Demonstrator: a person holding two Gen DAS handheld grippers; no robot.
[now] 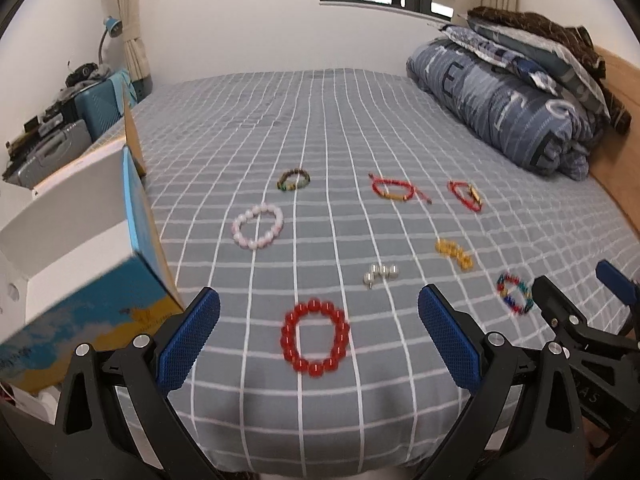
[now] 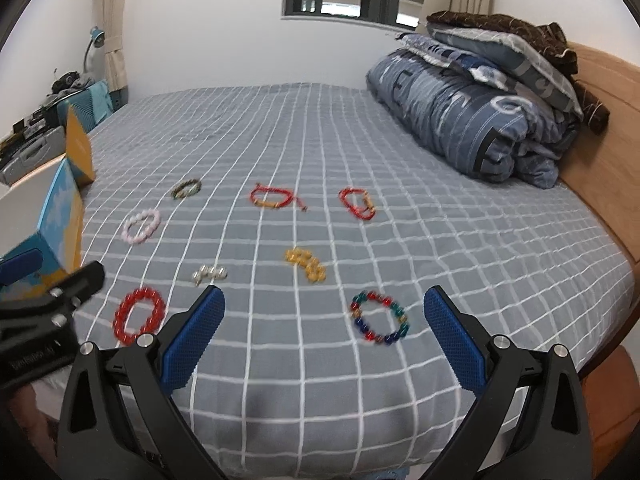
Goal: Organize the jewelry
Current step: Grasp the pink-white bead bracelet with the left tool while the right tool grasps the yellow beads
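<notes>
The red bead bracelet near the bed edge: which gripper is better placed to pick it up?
Left. The red bead bracelet lies centred between the open left gripper fingers. The right gripper, also open, faces the multicoloured bracelet; the red one lies off to its left.

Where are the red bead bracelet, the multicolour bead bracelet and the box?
red bead bracelet (image 1: 315, 336): left wrist view, right-hand beads.
multicolour bead bracelet (image 2: 380, 317): right wrist view, bottom beads.
box (image 1: 80, 280): left wrist view, white side panel.

Bracelets (image 1: 315, 336) spread on bed (image 1: 240, 120); box (image 1: 92, 248) left.
</notes>
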